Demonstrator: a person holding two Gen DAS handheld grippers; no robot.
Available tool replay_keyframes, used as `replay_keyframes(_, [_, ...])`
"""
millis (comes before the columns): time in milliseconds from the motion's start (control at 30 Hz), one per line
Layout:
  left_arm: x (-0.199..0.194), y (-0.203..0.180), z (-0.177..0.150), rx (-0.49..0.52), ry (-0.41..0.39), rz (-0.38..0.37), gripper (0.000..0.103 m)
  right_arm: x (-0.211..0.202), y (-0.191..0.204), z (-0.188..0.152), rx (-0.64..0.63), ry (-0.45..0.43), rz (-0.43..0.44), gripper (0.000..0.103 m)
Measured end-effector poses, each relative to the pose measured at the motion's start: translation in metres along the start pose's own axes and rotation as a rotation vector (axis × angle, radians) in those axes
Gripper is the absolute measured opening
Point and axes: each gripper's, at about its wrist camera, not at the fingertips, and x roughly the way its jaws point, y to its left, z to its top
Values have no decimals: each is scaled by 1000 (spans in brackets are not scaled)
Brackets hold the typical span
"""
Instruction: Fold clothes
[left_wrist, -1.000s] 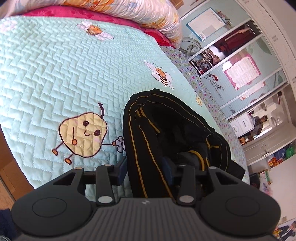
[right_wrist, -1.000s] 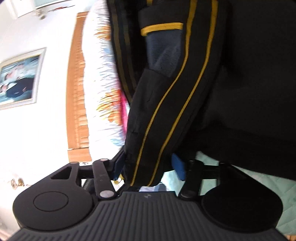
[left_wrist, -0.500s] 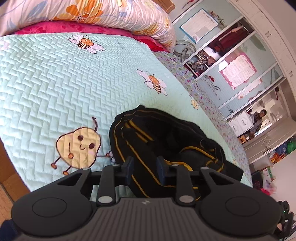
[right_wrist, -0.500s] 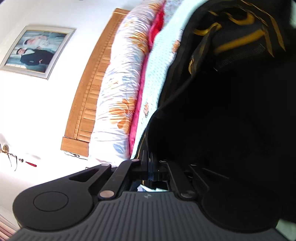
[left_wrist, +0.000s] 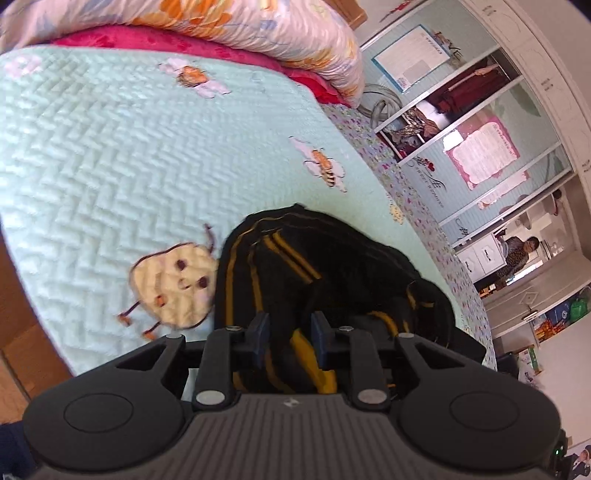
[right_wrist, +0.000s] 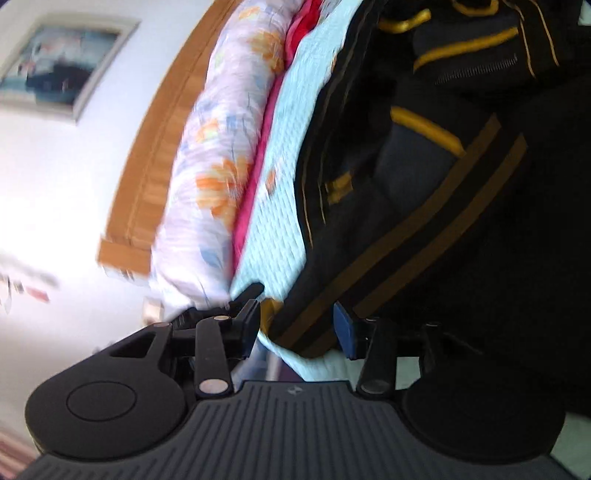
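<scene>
Black jacket (left_wrist: 332, 280) w/ yellow stripes sits bunched near the bed's (left_wrist: 110, 166) front edge. Left gripper (left_wrist: 288, 339) is clamped on a fold; right gripper (right_wrist: 295, 325) jaws opening, striped hem between. Soft, light, prob. slippery: grab seams.

Mint quilted bedspread (left_wrist: 92, 155) on bed; wooden slatted headboard (right_wrist: 155, 147) behind floral duvet roll (right_wrist: 218, 166); framed photo (right_wrist: 62, 70) left of headboard.

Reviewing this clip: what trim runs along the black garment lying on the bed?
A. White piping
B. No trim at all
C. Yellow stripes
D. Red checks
C: the black garment shows paired yellow stripes along its folds in both wrist views, against the pale green quilt.
</scene>
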Motion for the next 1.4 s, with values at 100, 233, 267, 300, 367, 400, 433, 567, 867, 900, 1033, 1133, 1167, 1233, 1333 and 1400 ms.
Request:
replay_keyframes(100, [-7, 22, -8, -73, 2, -11, 26, 23, -2, -18, 22, 63, -15, 51])
replay_keyframes(233, [-19, 36, -14, -138, -21, -47, 27, 34, -15, -9, 163, 26, 60, 63])
replay_keyframes(267, [-24, 36, -15, -145, -35, -51, 31, 37, -20, -5, 206, 24, 72, 65])
replay_keyframes(300, [-28, 39, -17, -159, -48, -52, 33, 39, -26, 0, 249, 27, 51, 65])
replay_keyframes(367, [-29, 45, -20, -186, -41, -50, 39, 38, -36, -3, 304, 22, 29, 67])
replay_keyframes(400, [-28, 48, -22, -197, -29, -50, 39, 36, -41, -6, 320, 15, 32, 67])
replay_keyframes(433, [-26, 51, -24, -209, -15, -52, 39, 35, -43, -8, 322, 7, 36, 67])
replay_keyframes(567, [-8, 61, -32, -314, 12, -118, 41, 37, -37, -4, 299, 1, 93, 55])
replay_keyframes(867, [-9, 92, -40, -524, 28, -211, 44, 13, -20, 5, 242, -48, 145, 27])
replay_keyframes(900, [-8, 93, -40, -546, 25, -239, 45, 11, -19, 6, 224, -52, 147, 22])
replay_keyframes(1033, [5, 91, -35, -635, 33, -335, 47, 3, -21, 14, 217, -71, 120, 23])
replay_keyframes(1133, [13, 86, -33, -689, 33, -398, 47, 0, -26, 17, 233, -78, 110, 24])
replay_keyframes(1167, [14, 83, -32, -698, 29, -422, 47, -1, -26, 17, 236, -78, 111, 25])
replay_keyframes(1233, [14, 76, -28, -694, 26, -445, 48, -1, -26, 18, 241, -75, 114, 29])
replay_keyframes(1333, [16, 64, -22, -687, 23, -466, 47, -2, -22, 21, 243, -85, 119, 34])
replay_keyframes(1400, [13, 57, -17, -673, 4, -472, 46, -3, -20, 27, 244, -94, 125, 34])
